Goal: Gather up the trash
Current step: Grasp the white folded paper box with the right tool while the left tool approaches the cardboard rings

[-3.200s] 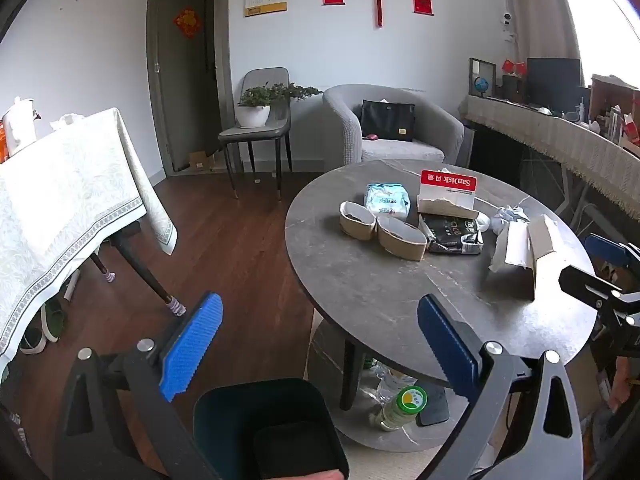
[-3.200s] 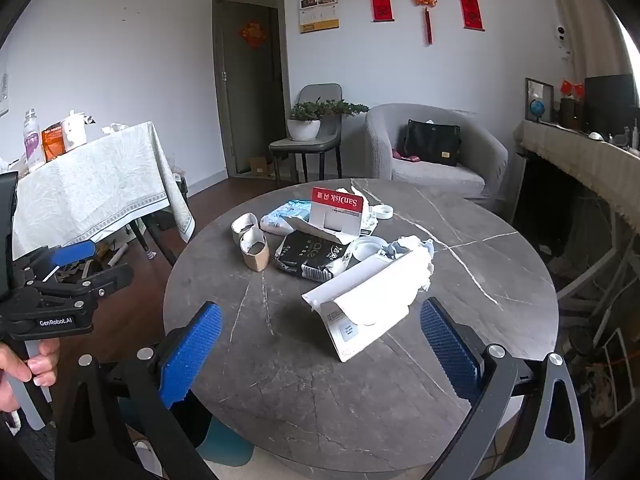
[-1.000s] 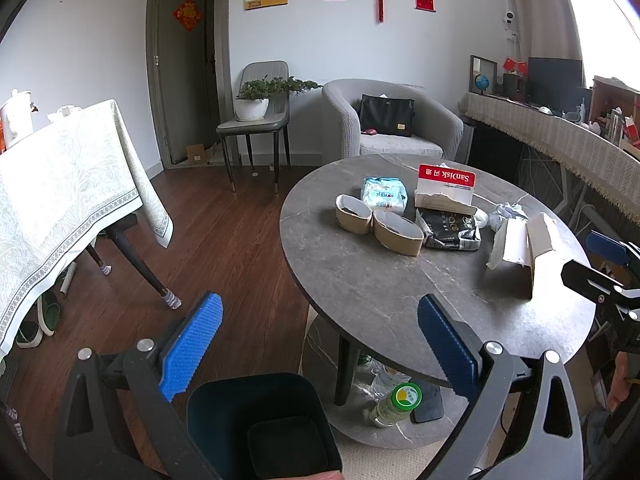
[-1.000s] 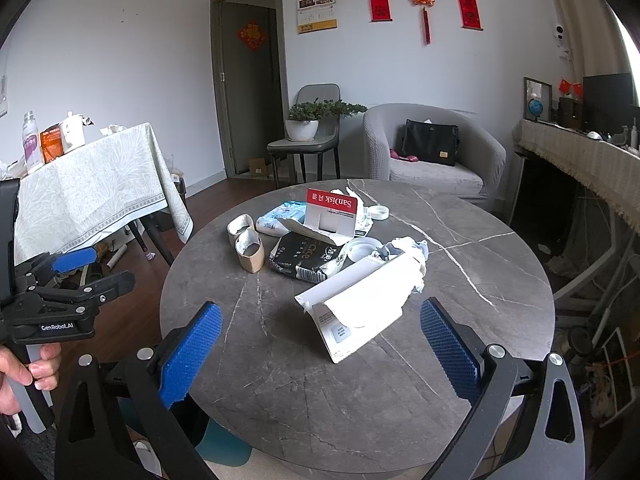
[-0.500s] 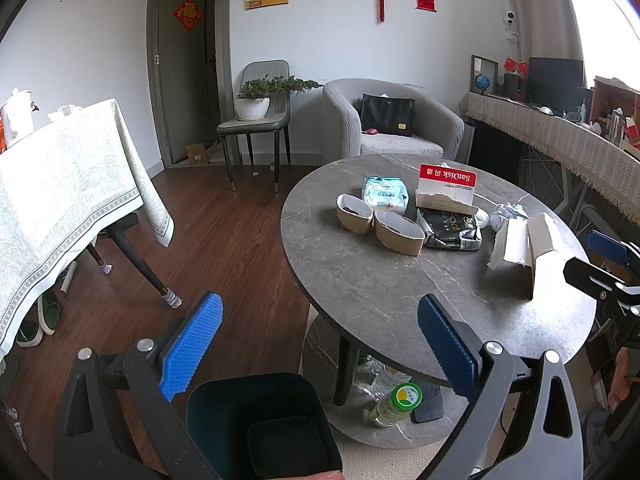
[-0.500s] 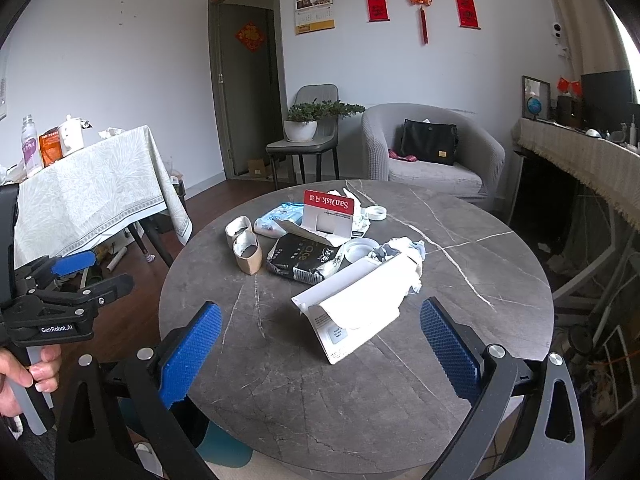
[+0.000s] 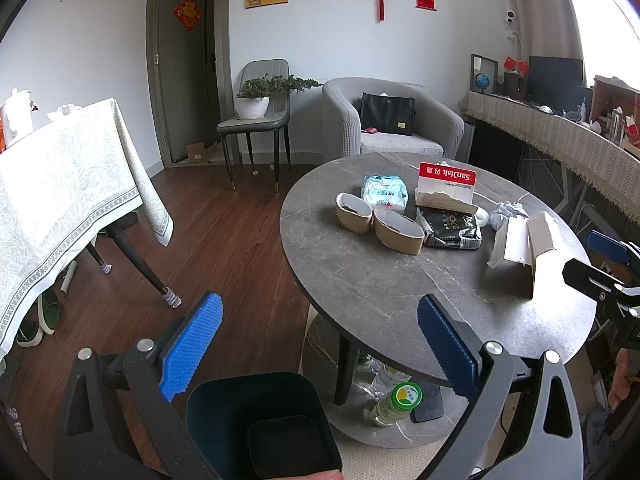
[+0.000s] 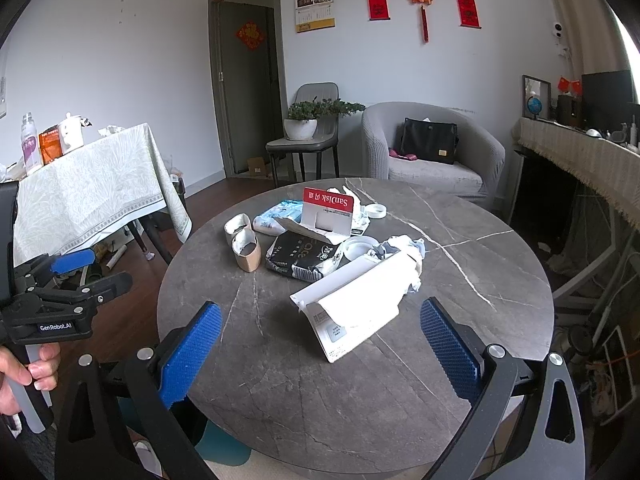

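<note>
Trash lies on the round grey marble table (image 8: pixel 460 360): a torn white carton (image 8: pixel 356 300), a black wrapper (image 8: pixel 300 258), a red SanDisk card (image 8: pixel 326 210), two cardboard tape rolls (image 8: pixel 246 250) and a blue wet-wipe pack (image 8: pixel 280 214). The same things show in the left wrist view: carton (image 7: pixel 520 248), rolls (image 7: pixel 380 222), wrapper (image 7: pixel 452 226). A dark teal bin (image 7: pixel 260 424) stands on the floor below my left gripper (image 7: pixel 320 344). My left gripper is open and empty beside the table. My right gripper (image 8: pixel 320 344) is open and empty above the table's near edge, in front of the carton.
A cloth-covered table (image 7: pixel 60 184) stands at the left. A grey armchair (image 7: pixel 392 128) and a chair with a plant (image 7: pixel 256 116) are behind. A bottle (image 7: pixel 396 400) lies on the table's lower shelf. A cloth-draped counter (image 7: pixel 560 148) runs along the right.
Both grippers have drifted only slightly; the views shift a little. Both stay open and empty. The trash has not moved.
</note>
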Motion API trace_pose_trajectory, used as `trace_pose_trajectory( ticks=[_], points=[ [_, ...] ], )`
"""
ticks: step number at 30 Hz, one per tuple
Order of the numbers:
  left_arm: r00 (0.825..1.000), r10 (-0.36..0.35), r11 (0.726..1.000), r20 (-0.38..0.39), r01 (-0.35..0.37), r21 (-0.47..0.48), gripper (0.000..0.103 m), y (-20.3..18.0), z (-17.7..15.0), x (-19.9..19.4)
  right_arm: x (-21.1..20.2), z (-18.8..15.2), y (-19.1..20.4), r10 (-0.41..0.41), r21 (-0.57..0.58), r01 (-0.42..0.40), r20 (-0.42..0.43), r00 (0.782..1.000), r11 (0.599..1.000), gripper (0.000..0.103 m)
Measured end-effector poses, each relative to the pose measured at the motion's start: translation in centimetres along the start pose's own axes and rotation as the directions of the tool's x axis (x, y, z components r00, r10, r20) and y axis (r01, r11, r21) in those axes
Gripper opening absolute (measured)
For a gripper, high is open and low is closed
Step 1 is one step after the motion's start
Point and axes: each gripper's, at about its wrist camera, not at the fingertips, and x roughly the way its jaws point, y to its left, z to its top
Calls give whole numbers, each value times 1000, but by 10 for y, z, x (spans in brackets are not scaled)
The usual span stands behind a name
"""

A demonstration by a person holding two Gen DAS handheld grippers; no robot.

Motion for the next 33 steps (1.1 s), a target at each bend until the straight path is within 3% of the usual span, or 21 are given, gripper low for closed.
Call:
trace_pose_trajectory(
  ticks=[3,13,19,28,33],
  points=[
    [1000,17,1000,-6,-17,7,100,-2,-2,2,1,0,-1,3,-9,-3,-5,1000,1000,101],
    [998,-44,999,-49,45,17,99,-6,-1,18,11,9,-12,42,-77,-45,-42,998,996,101],
    [992,-103,994,-70,100,-46,99,1,8,34,22,17,-18,49,-138,-59,-79,996,989,101],
    [988,-131,991,-79,128,-43,99,-6,19,54,43,20,-19,68,-221,-97,-137,988,970,101],
    [986,-148,989,-81,146,-39,98,-13,24,62,47,27,-27,102,-205,-131,-145,984,970,101]
  ],
)
